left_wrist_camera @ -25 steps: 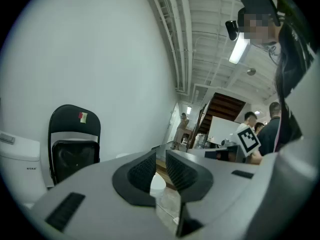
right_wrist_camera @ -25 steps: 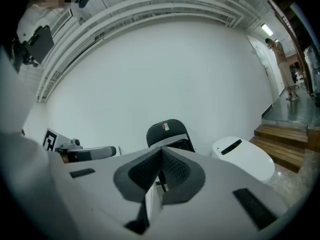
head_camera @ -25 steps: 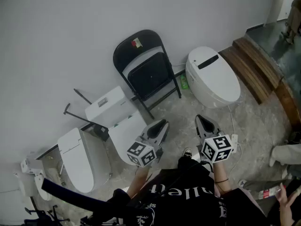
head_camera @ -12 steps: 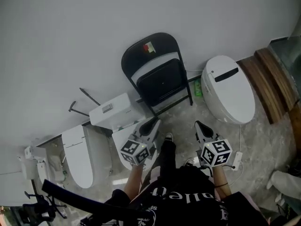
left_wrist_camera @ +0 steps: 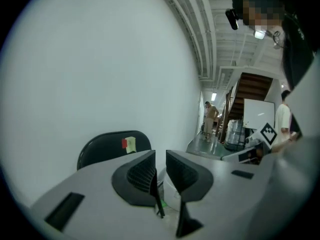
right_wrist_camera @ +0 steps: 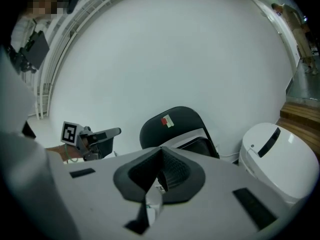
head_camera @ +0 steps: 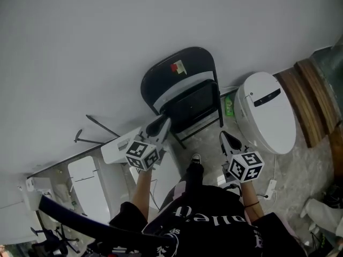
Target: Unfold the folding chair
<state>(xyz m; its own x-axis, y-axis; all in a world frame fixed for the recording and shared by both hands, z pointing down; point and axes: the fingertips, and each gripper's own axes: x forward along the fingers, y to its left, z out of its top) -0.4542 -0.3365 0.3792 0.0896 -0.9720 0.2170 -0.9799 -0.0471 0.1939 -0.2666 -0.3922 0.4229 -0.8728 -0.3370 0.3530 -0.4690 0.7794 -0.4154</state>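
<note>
A black folding chair [head_camera: 182, 84] leans folded against the white wall, a red and white sticker on its backrest. It also shows in the left gripper view [left_wrist_camera: 107, 146] and the right gripper view [right_wrist_camera: 175, 126]. My left gripper [head_camera: 162, 123] hovers just left of the chair's lower frame, apart from it. Its jaws stand a narrow gap apart with nothing between them [left_wrist_camera: 160, 156]. My right gripper [head_camera: 224, 137] is below the chair's right leg, short of it, with its jaws pressed together and empty [right_wrist_camera: 161, 151].
A white toilet [head_camera: 268, 116] stands right of the chair, with a green bottle [head_camera: 229, 105] between them. More white toilet parts [head_camera: 120, 146] lie at the left under my left gripper. Wooden steps [head_camera: 313, 84] are at the far right. My shoe [head_camera: 196, 158] is on the concrete floor.
Both grippers have come forward toward the chair, the left one farther, up beside its frame. The chair now sits larger and more central in the head view.
</note>
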